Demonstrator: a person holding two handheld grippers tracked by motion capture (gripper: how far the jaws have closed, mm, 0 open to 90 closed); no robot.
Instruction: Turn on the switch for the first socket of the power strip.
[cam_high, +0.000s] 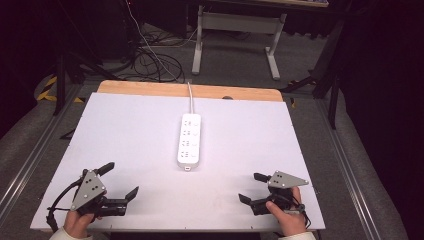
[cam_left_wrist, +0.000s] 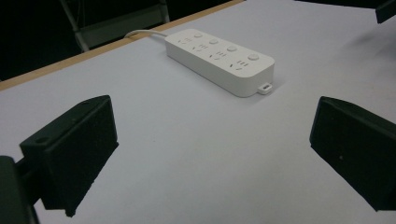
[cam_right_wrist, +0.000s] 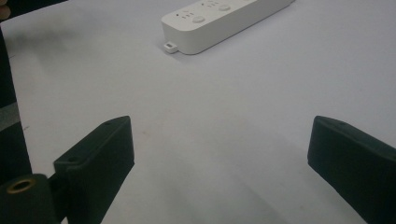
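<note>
table: white top (cam_high: 150, 130) with a wood strip along the far edge, grey carpet floor around it
power strip: white, lying flat at the table's middle (cam_high: 189, 140), long axis running away from the person, four rows of sockets each with a round button; small tab at the near end; nothing plugged in
cord: white cable (cam_high: 190, 97) leaves the strip's far end and goes over the far table edge
left claw: near-left corner of the table (cam_high: 119, 181), held in the person's left hand (cam_high: 80, 220); jaws wide apart, nothing between them, just bare table; grey three-cornered plate on top, black cable trailing off to the left
left claw view: power strip (cam_left_wrist: 219, 59) ahead and well apart from the jaws, slightly right of centre
right claw: near-right corner (cam_high: 251, 188), held in the right hand (cam_high: 287, 216); jaws wide apart too, holding nothing; grey plate on top
right claw view: strip's near end with the tab (cam_right_wrist: 219, 21) up ahead, well apart from the jaws
claws vs strip: both well short of it, one either side, not touching
background: white table legs (cam_high: 235, 35) and loose cables on the floor beyond the far edge
</note>
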